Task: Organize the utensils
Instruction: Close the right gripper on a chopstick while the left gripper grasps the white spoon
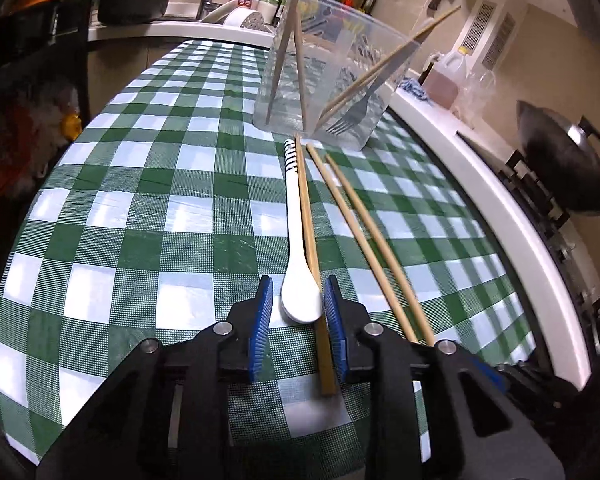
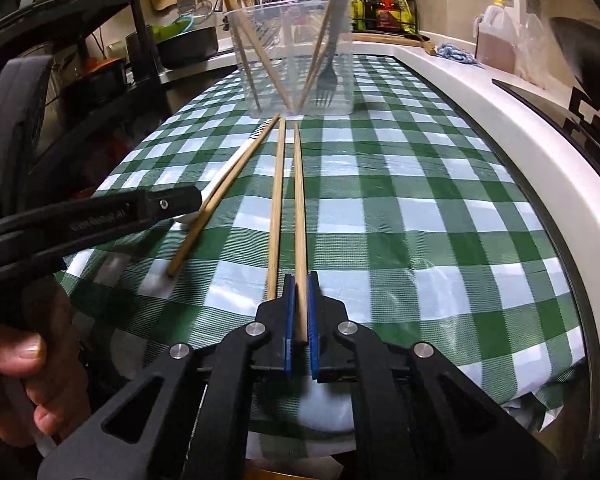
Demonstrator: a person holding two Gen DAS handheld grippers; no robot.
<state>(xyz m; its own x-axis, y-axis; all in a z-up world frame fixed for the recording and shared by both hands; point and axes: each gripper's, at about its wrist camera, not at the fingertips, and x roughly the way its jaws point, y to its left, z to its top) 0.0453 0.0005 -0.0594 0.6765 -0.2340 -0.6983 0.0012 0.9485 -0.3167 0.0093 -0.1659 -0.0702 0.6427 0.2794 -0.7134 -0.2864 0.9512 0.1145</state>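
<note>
Right gripper (image 2: 299, 320) ribbed blue pads clamped on round bamboo chopstick (image 2: 300, 216). Left gripper (image 1: 296, 312) jaws apart, straddling glossy white spoon (image 1: 296, 276) and squared chopstick (image 1: 309, 224) on the checked tablecloth (image 1: 140, 216). Only right view shows a hand (image 2: 24, 376). Clear ribbed tub (image 1: 332, 76) beyond.

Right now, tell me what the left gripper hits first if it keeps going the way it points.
Probably the white spoon: its bowl lies just ahead between the open jaws, with a chopstick alongside.

Black claw (image 2: 298, 280) arms; blue ribbed pads (image 1: 261, 316); silver screws (image 2: 255, 329)
</note>
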